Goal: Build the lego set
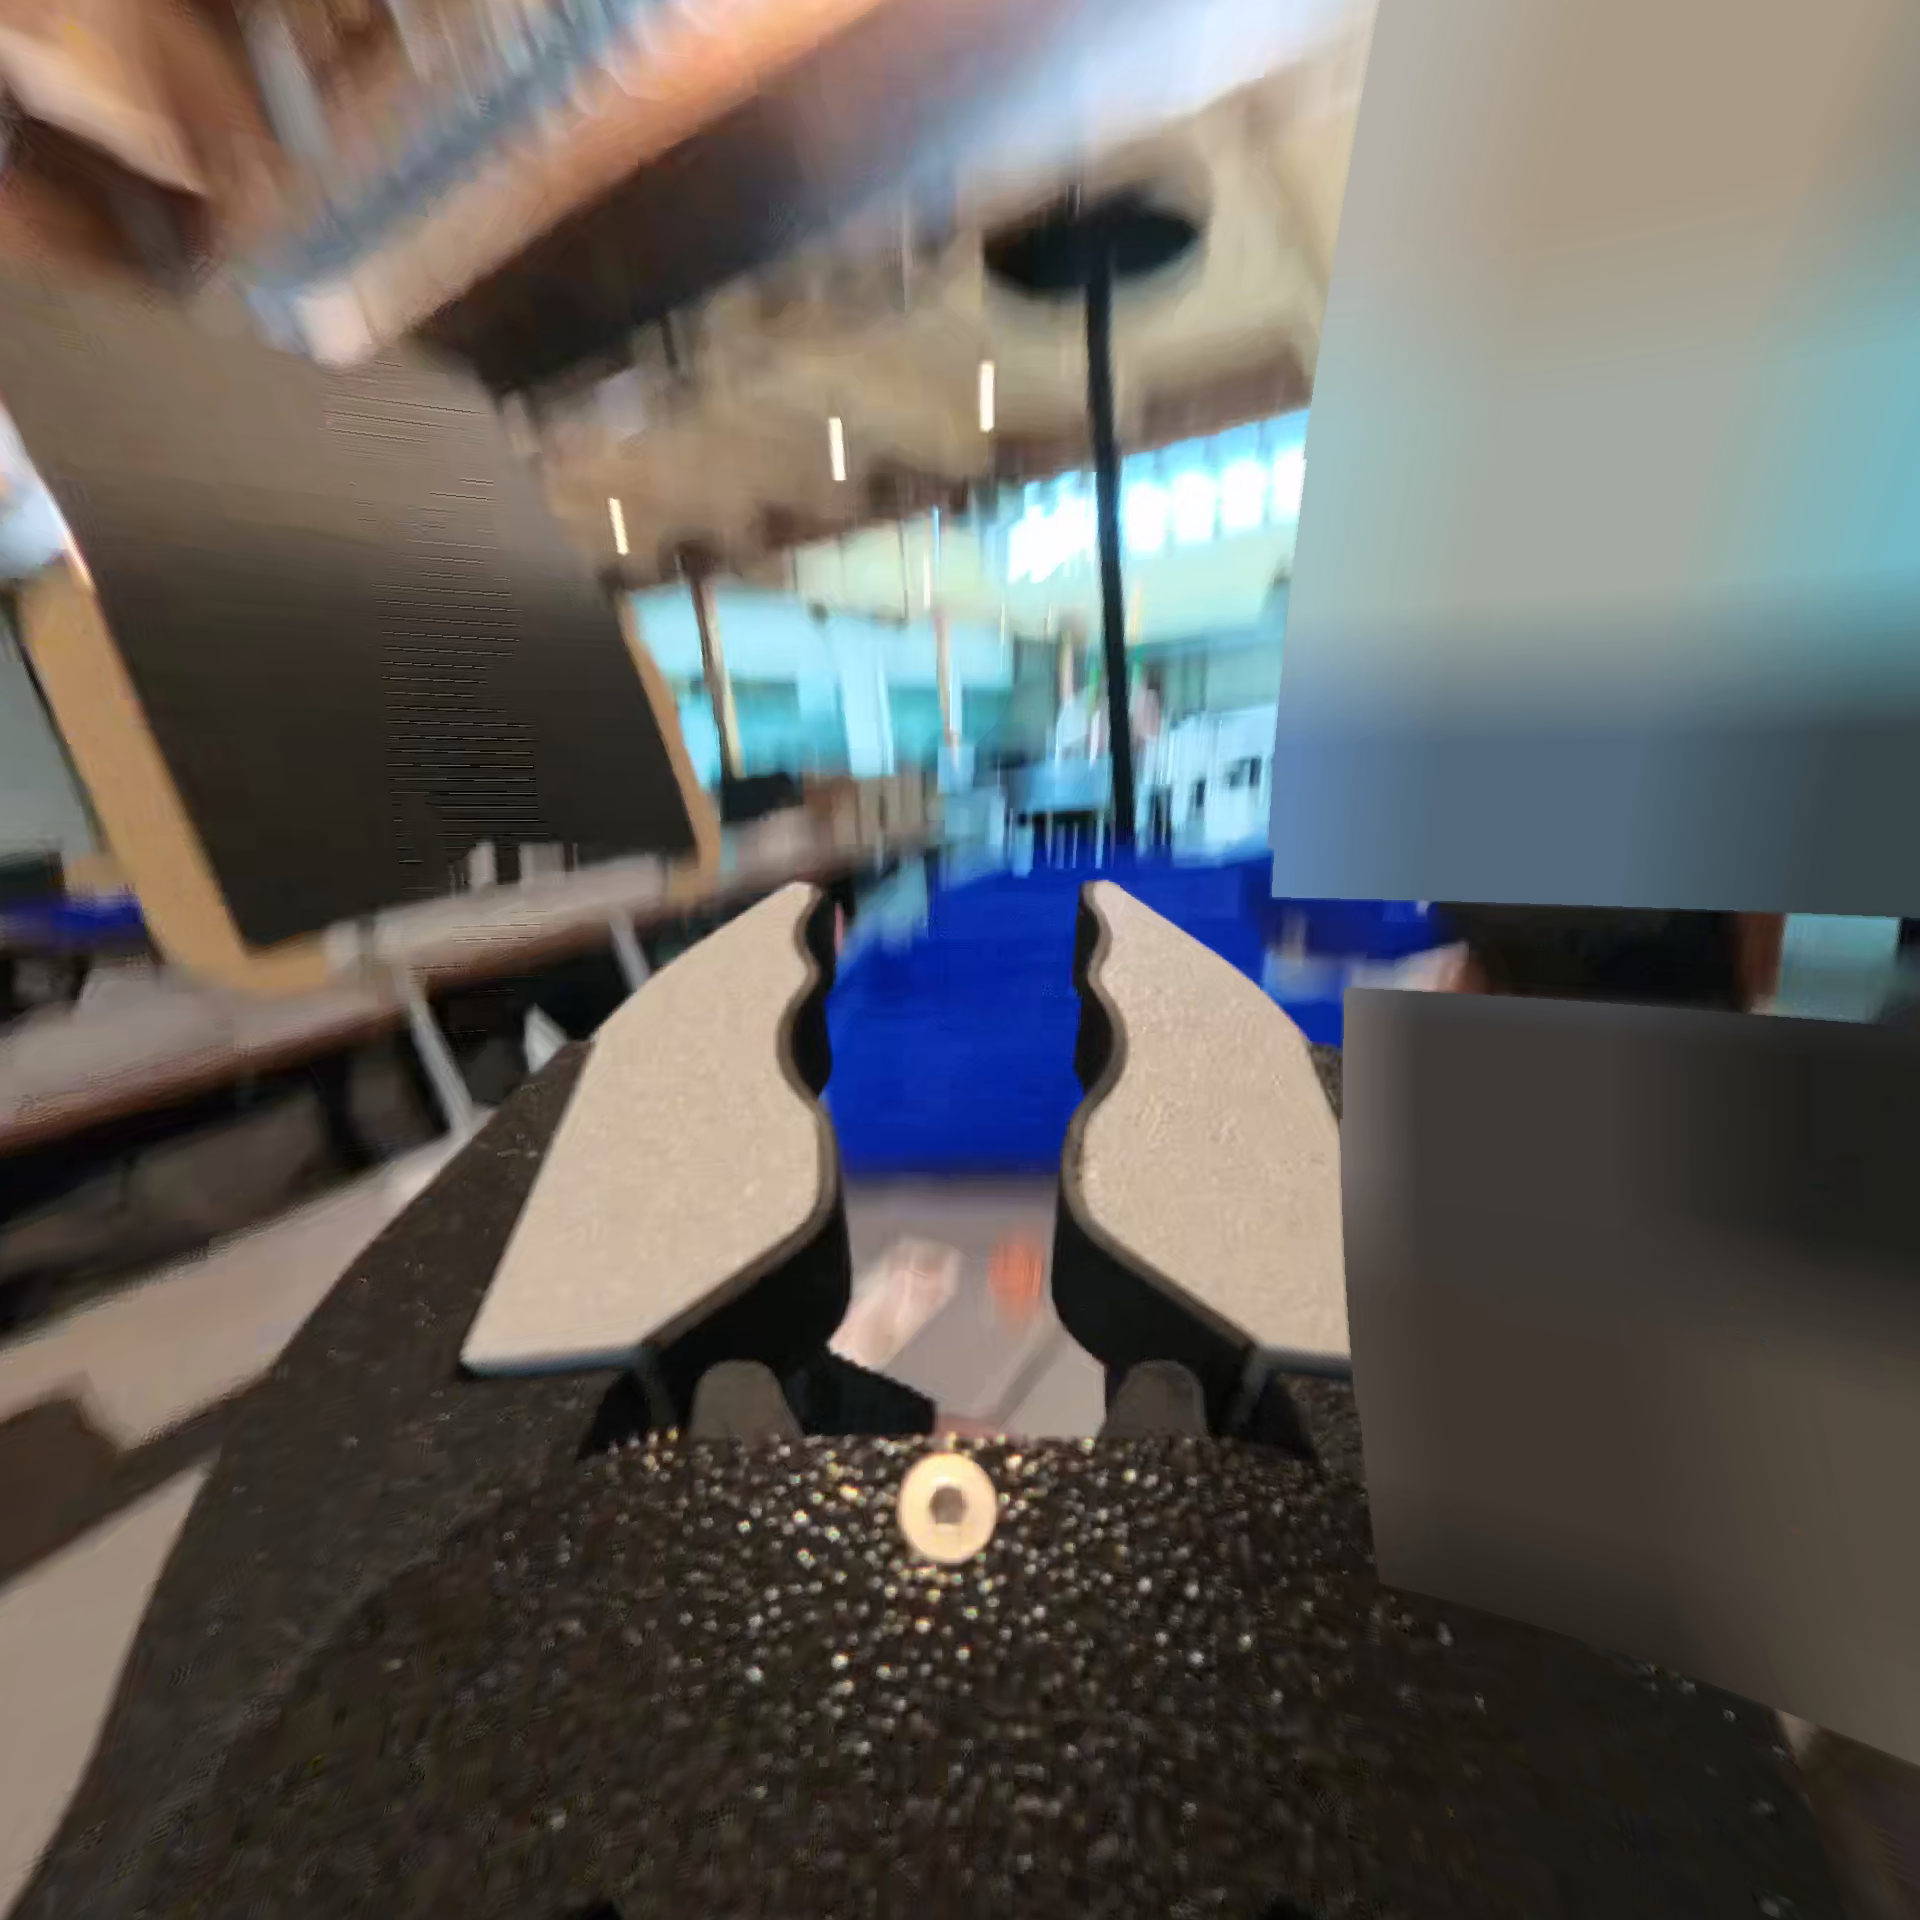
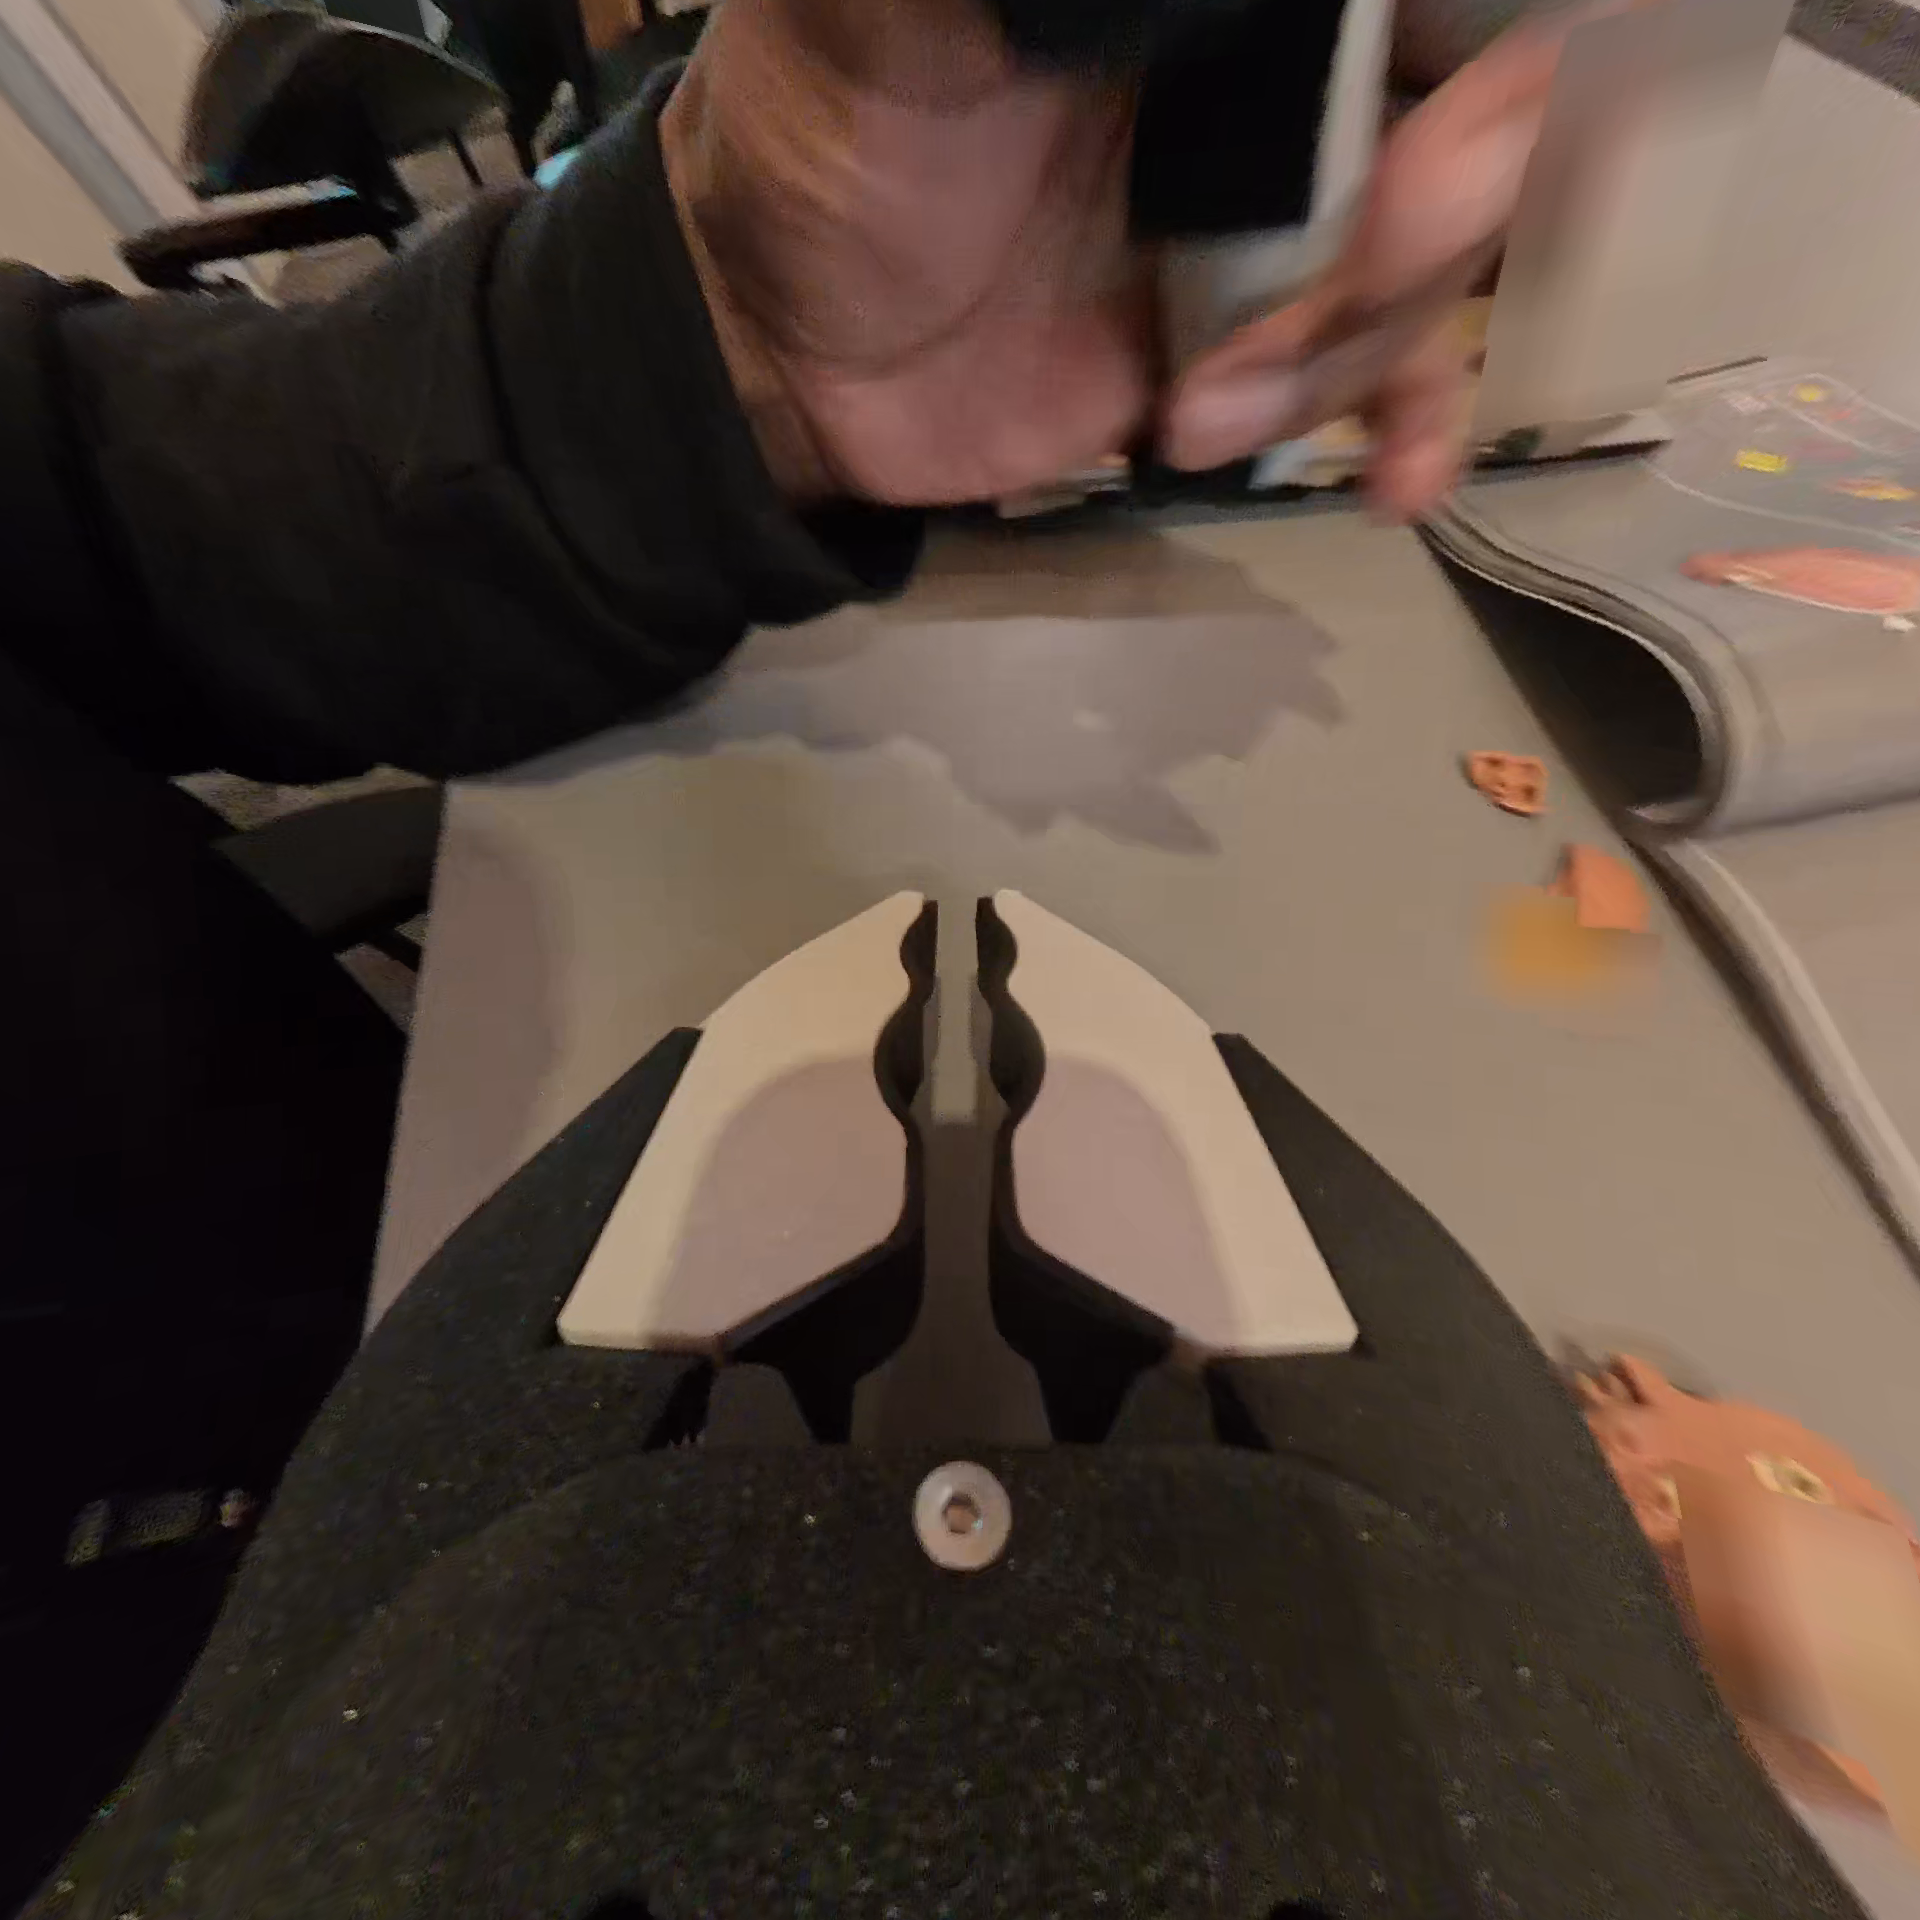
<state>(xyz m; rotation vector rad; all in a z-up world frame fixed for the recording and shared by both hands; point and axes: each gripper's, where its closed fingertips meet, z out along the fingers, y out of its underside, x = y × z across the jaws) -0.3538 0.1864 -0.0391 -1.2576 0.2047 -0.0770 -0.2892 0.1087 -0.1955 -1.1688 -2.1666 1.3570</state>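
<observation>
- Judging progress from the tabletop, the build looks barely begun or paused: no assembled model shows, only scattered orange pieces, and neither gripper carries one.
- Nearest, the right gripper [image 2: 956, 914] hovers low over the grey tabletop [image 2: 1039, 831], its fingers [image 2: 821, 1060] nearly together with a narrow slit between them and nothing in it.
- Low to the right of those fingers sits a blurred orange lump [image 2: 1766, 1558], probably a larger lego part; what it is exactly cannot be told.
- Ahead and to the right of the fingertips lie two small orange lego pieces [image 2: 1600, 888], loose and apart from each other, with a yellowish smear beside the nearer one.
- Farther right, the instruction booklet [image 2: 1766, 623] lies open with a page curling over, pictures of parts on it.
- Beyond the fingertips a person's hand [image 2: 1382, 312] in a dark sleeve [image 2: 416, 468] moves in heavy blur, seemingly handling a pale flat thing; chairs stand behind.
- The left gripper [image 1: 951, 935] points up and away from the work, its fingers [image 1: 686, 1122] spread apart and empty.
- Past them the room is smeared: a blue surface [image 1: 945, 1039] just beyond the tips, long tables to the left, a dark pole [image 1: 1107, 540], ceiling lights and bright windows far off.
- Left to do: pick up pieces and join them, essentially the whole set.
</observation>
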